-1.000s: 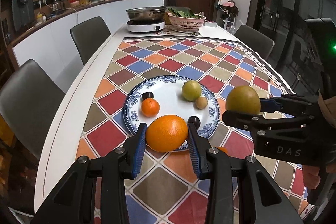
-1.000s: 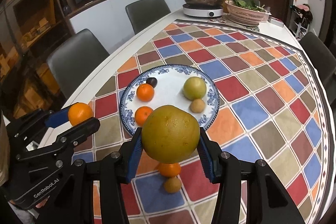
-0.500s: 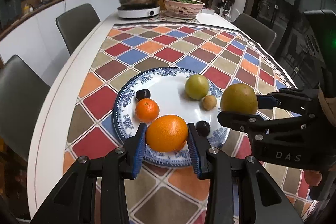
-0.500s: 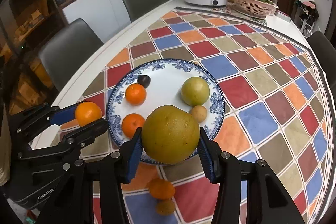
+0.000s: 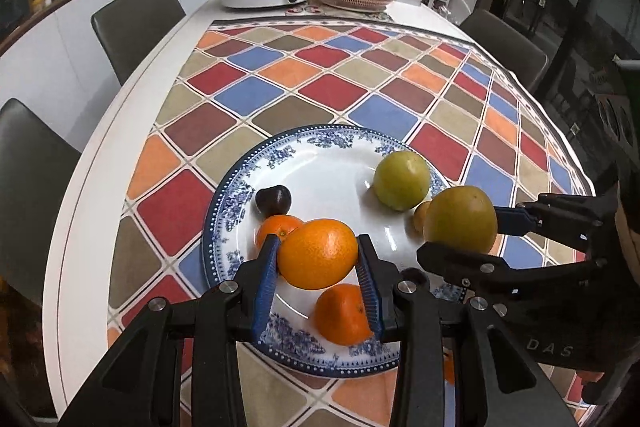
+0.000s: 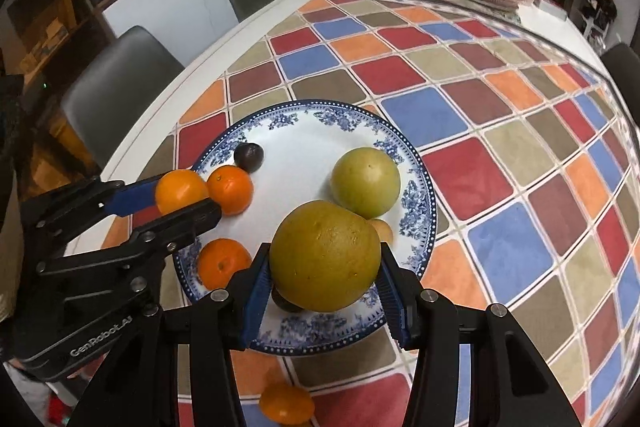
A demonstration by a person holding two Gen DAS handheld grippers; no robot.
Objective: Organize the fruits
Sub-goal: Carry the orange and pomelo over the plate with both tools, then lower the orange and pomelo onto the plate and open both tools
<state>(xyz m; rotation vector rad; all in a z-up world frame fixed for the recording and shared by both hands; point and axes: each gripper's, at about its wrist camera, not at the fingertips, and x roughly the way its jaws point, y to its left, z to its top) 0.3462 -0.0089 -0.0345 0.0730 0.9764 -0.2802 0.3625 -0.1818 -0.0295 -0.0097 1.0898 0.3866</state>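
Fruit fills both grips: the left hand-held gripper (image 5: 318, 269) clamps an orange (image 5: 318, 254), and the right hand-held gripper (image 6: 325, 281) clamps a yellow-green citrus (image 6: 325, 255). Both hang over the near half of the plate (image 6: 304, 125), which holds two tangerines, a green fruit (image 6: 366, 182) and dark plums on the table (image 5: 86, 195).

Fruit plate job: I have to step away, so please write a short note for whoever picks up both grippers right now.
Left gripper: shut on an orange, held over the plate's near side.
Right gripper: shut on a large yellow-green fruit, also over the plate.
Already on the plate: two small oranges, a green fruit, a small tan one, two dark ones.
Left: set both held fruits down, then fetch the orange fruit lying on the tablecloth.
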